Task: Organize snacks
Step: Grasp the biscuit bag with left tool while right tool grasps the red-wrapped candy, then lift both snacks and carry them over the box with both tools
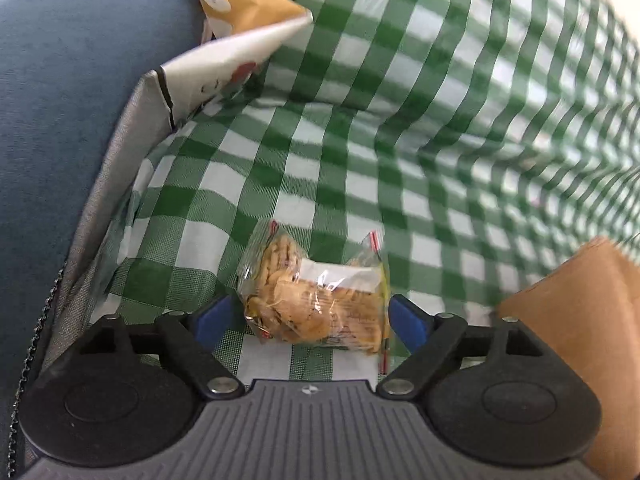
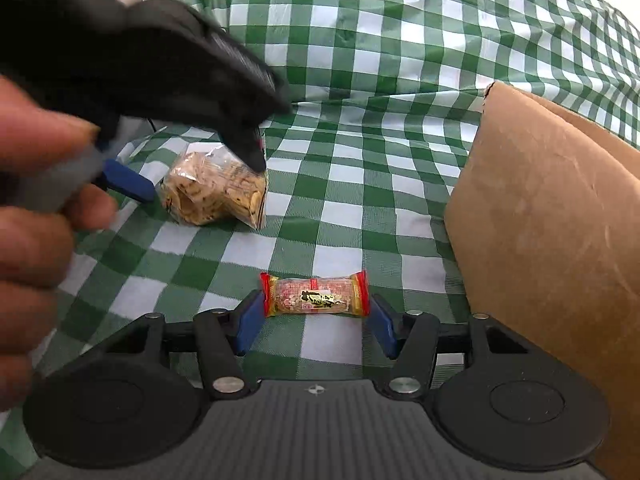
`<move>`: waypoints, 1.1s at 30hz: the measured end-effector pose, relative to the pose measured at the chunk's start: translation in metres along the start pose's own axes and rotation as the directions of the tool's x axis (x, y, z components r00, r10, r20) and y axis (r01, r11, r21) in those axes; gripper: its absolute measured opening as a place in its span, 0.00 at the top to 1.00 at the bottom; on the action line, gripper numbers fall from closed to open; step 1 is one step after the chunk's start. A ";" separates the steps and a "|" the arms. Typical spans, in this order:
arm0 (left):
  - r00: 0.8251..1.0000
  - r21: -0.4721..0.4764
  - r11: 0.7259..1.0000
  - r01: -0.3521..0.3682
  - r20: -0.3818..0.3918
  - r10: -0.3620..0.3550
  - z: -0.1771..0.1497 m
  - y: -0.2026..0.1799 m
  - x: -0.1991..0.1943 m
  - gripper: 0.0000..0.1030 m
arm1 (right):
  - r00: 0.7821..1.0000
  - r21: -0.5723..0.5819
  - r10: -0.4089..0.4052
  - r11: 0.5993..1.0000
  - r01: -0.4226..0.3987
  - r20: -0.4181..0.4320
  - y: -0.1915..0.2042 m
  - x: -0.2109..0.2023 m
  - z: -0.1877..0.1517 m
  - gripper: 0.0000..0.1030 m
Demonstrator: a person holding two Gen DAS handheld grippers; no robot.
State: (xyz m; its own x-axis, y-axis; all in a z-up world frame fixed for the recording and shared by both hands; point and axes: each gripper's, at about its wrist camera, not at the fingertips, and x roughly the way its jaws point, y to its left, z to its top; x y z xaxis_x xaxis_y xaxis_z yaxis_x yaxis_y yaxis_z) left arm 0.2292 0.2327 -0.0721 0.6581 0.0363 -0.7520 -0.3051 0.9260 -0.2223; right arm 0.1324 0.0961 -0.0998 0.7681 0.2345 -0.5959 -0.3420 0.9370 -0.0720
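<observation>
A: Starting left wrist view. Left gripper (image 1: 310, 320) spread wide, blue pads either side of a clear bag of biscuits (image 1: 316, 300). Bag lies on the green checked cloth (image 1: 360, 140), right between the fingers.

B: Touching?

A: Right pad (image 1: 408, 322) sits just beside the bag's edge, left pad near it; contact, cannot tell. Not clamped. Cardboard box (image 1: 580, 340) at right, a white and orange packet (image 1: 240, 40) top left against a blue cushion (image 1: 72, 100).

B: Right wrist view?

A: Right gripper (image 2: 314, 322) also wide open, nothing held. A red-ended snack bar (image 2: 316, 294) lies flat on the cloth (image 2: 400, 40) between the blue fingertips, lengthwise across the gap, its wrapper ends close to each pad.

B: Other stuff?

A: The left gripper (image 2: 208, 182) shows upper left, blurred, straddling the biscuit bag (image 2: 216, 190). The person's hand (image 2: 36, 220) fills the left edge. Box wall (image 2: 552, 220) stands at right, near the bar, apart from it.
</observation>
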 end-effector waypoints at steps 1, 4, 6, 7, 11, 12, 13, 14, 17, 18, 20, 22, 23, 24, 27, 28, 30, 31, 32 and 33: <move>1.000 0.004 1.000 0.003 -0.002 -0.003 -0.001 -0.003 0.003 0.14 | 1.000 -0.009 0.003 1.000 -0.003 0.001 -0.001 0.000 -0.001 0.43; 1.000 0.042 0.999 -0.016 0.004 0.016 -0.004 -0.010 0.010 0.20 | 1.000 -0.012 0.007 1.000 -0.007 0.001 -0.005 -0.001 -0.002 0.43; 1.000 0.053 0.998 -0.017 0.006 0.017 -0.006 -0.011 0.009 0.31 | 1.000 -0.016 0.011 1.000 -0.011 0.000 -0.006 -0.002 -0.003 0.43; 1.000 0.042 0.999 -0.011 0.008 0.011 -0.006 -0.009 0.007 0.33 | 1.000 -0.023 0.010 1.000 -0.010 0.001 -0.004 -0.002 -0.002 0.43; 0.999 0.018 0.999 -0.029 0.028 0.028 -0.008 0.002 -0.008 0.37 | 1.000 -0.043 0.014 0.999 -0.015 -0.006 -0.004 -0.007 -0.003 0.43; 0.999 0.000 1.000 -0.026 0.025 0.026 -0.008 0.006 -0.013 0.37 | 1.000 -0.041 0.015 0.999 -0.016 -0.013 -0.004 -0.009 -0.004 0.43; 0.999 -0.026 0.999 -0.024 0.024 0.024 -0.009 0.010 -0.018 0.38 | 1.000 -0.038 0.020 0.999 -0.021 -0.022 -0.004 -0.011 -0.004 0.43; 1.000 -0.050 0.999 -0.020 0.023 0.021 -0.010 0.014 -0.025 0.38 | 0.999 -0.038 0.029 0.999 -0.030 -0.028 -0.004 -0.015 -0.004 0.43; 1.000 -0.079 0.997 0.001 0.025 0.001 -0.016 0.019 -0.045 0.38 | 0.999 -0.064 0.041 0.997 -0.042 -0.015 0.002 -0.031 -0.004 0.43; 1.000 -0.068 0.998 -0.005 0.029 0.007 -0.019 0.018 -0.052 0.38 | 0.999 -0.081 0.048 0.996 -0.048 -0.003 0.004 -0.038 -0.004 0.43; 0.999 -0.040 0.999 -0.022 0.037 0.024 -0.026 0.017 -0.068 0.38 | 0.998 -0.106 0.054 0.993 -0.051 0.018 0.007 -0.055 -0.001 0.43; 0.998 -0.040 0.999 -0.007 0.059 0.009 -0.034 0.020 -0.090 0.38 | 0.997 -0.100 0.071 0.993 -0.068 0.033 0.004 -0.073 0.006 0.43; 0.997 -0.045 0.999 0.002 0.075 0.001 -0.037 0.021 -0.100 0.38 | 0.996 -0.097 0.077 0.993 -0.073 0.042 0.001 -0.083 0.010 0.43; 0.996 -0.047 0.999 0.009 0.088 -0.005 -0.041 0.021 -0.111 0.38 | 0.995 -0.099 0.083 0.992 -0.078 0.050 -0.002 -0.093 0.014 0.43; 0.991 -0.047 0.999 0.025 0.131 -0.019 -0.055 0.020 -0.145 0.38 | 0.992 -0.135 0.095 0.987 -0.083 0.087 -0.009 -0.125 0.021 0.43; 0.990 -0.044 0.999 0.026 0.143 -0.020 -0.059 0.018 -0.155 0.38 | 0.990 -0.147 0.101 0.985 -0.086 0.097 -0.012 -0.134 0.022 0.43; 0.987 -0.039 0.999 0.034 0.161 -0.027 -0.067 0.015 -0.175 0.38 | 0.985 -0.181 0.109 0.980 -0.085 0.131 -0.020 -0.156 0.023 0.43; 0.986 -0.035 0.999 0.039 0.166 -0.033 -0.071 0.013 -0.182 0.38 | 0.982 -0.193 0.110 0.978 -0.080 0.151 -0.026 -0.166 0.024 0.43; 0.984 -0.030 0.999 0.044 0.172 -0.038 -0.075 0.009 -0.191 0.38 | 0.979 -0.197 0.114 0.977 -0.080 0.167 -0.033 -0.175 0.025 0.43; 0.983 -0.024 0.999 0.047 0.178 -0.042 -0.078 0.006 -0.197 0.38 | 0.976 -0.193 0.121 0.978 -0.085 0.183 -0.042 -0.184 0.027 0.43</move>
State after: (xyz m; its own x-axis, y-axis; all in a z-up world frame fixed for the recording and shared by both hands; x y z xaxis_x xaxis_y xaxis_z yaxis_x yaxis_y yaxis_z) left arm 0.0445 0.2020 0.0262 0.7824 0.0633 -0.6196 -0.2901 0.9174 -0.2725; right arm 0.0200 0.0200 0.0342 0.8073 0.3893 -0.4435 -0.5038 0.8460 -0.1745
